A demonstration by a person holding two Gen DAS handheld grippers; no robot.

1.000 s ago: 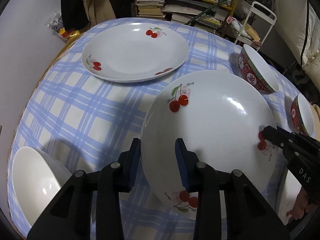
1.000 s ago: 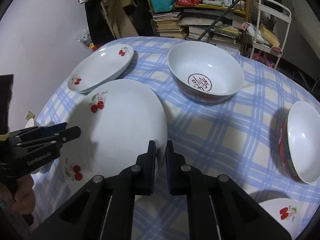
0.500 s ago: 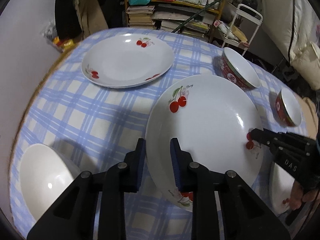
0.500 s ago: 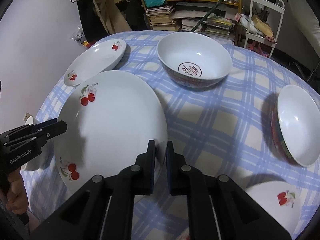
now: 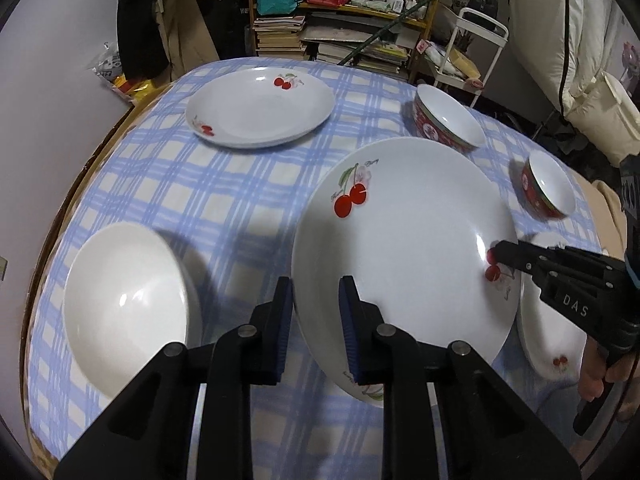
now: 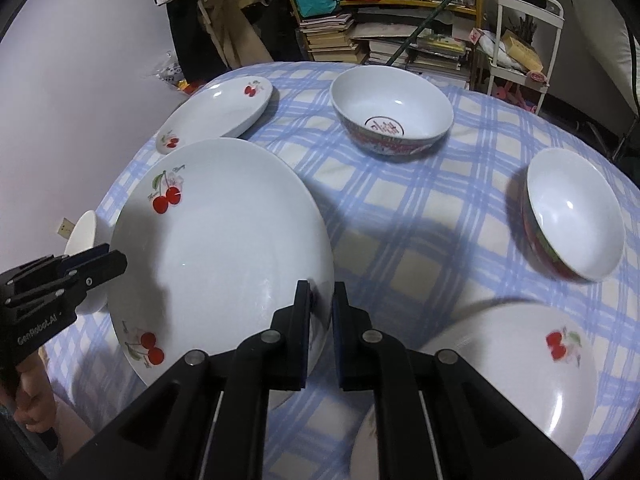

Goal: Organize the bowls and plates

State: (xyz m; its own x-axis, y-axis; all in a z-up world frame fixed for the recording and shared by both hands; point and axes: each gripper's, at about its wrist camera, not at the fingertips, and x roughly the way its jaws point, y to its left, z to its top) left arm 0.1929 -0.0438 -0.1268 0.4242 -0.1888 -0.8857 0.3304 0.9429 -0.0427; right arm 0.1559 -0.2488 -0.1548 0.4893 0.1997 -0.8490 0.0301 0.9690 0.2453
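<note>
1. A big white plate (image 5: 404, 248) with red cherries is held up over the bench (image 5: 224, 200), which has a blue and white checked cloth.
2. The left gripper (image 5: 316, 316) has its two fingers (image 5: 282, 320) on the near left rim of the big plate, one on each side, pinching it.
3. The right gripper (image 6: 321, 320) pinches the other side of the same plate, with its fingers (image 6: 302, 324) closed on the rim.
4. In the left camera view, the right gripper (image 5: 496, 254) shows at the right edge of the plate.
5. In the right camera view, the left gripper (image 6: 114, 260) shows at the left edge of the plate.
6. A second cherry plate (image 5: 260, 114) lies flat at the far side of the bench, well apart from the big one.
7. A third cherry plate (image 6: 508, 368) lies near the right gripper, on the right.
8. A plain white bowl (image 5: 124, 316) sits on the near left of the bench.
9. A large red bowl (image 6: 392, 114) with a red mark inside sits at the far side, to the right of the far plate.
10. A smaller red bowl (image 6: 574, 214) sits further right.
11. Behind the bench stands a shelf (image 6: 384, 44) with piles of books, and a white cart (image 6: 524, 36) is beside it.
</note>
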